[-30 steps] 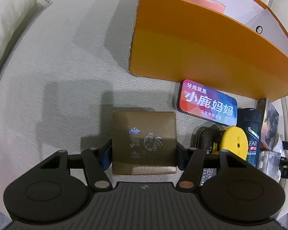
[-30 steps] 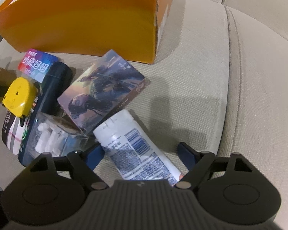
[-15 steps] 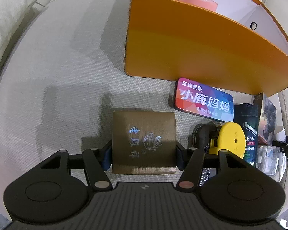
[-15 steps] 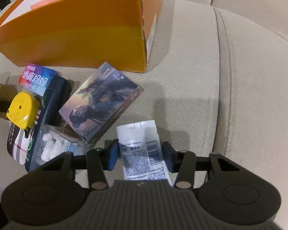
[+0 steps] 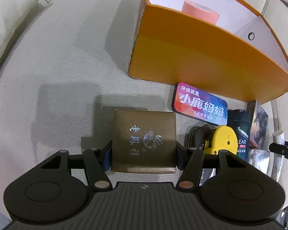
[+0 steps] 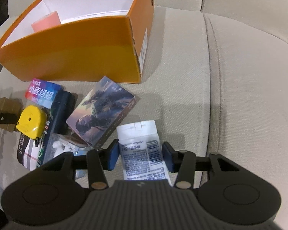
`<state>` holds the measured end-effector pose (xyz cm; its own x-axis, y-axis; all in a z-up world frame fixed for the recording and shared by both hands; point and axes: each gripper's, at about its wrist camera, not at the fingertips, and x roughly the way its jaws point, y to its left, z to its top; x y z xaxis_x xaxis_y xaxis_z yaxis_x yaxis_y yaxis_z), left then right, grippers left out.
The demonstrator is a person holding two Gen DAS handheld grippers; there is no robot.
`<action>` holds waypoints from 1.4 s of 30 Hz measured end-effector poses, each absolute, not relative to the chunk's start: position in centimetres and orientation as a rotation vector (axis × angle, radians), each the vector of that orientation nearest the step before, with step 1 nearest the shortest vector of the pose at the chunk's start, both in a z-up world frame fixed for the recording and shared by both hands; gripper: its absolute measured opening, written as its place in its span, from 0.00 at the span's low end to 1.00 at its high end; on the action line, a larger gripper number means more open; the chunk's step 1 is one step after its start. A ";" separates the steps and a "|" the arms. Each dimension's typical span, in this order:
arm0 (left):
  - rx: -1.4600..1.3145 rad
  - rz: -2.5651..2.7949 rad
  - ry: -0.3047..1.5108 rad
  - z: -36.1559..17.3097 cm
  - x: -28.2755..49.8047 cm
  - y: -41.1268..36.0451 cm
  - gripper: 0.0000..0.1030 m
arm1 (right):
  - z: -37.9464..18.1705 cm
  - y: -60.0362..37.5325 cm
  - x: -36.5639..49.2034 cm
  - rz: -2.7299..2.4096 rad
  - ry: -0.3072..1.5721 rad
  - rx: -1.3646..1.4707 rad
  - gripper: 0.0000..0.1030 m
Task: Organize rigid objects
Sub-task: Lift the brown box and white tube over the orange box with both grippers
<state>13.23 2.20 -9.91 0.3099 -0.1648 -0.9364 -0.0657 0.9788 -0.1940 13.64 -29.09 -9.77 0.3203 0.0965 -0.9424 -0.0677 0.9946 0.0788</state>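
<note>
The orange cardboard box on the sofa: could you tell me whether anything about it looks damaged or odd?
Yes. The orange cardboard box has a frayed, torn vertical corner edge, nearest the illustrated card box. Otherwise it stands upright and open, with a pink roll inside.

A domestic living room, shown by the furniture and the small household goods. The setting is a sofa upholstered in pale beige woven fabric: a seat cushion [image 6: 240, 88] with piped seams, and a padded cushion [image 5: 11, 17] at its left end. An open orange cardboard box [image 6: 76, 53] with a white interior stands on the seat. Scattered beside it lie everyday items: a yellow tape measure [image 6: 29, 122], a dark shampoo bottle [image 6: 57, 118], a colourful dental-floss case [image 6: 42, 94], an illustrated box [image 6: 103, 111], a white labelled bottle [image 6: 142, 145] and a brown gift box [image 5: 144, 141].
</note>
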 end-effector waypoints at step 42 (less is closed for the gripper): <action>-0.392 -0.227 1.017 1.8 11.5 0.9 0.67 | 0.5 -31.0 12.8 0.101 1.011 0.251 0.48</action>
<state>11.47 0.93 1.77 0.5106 -0.3629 -0.7795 0.0036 0.9075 -0.4201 12.85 -30.98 0.53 0.5289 0.1994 -0.8249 0.0319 0.9666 0.2541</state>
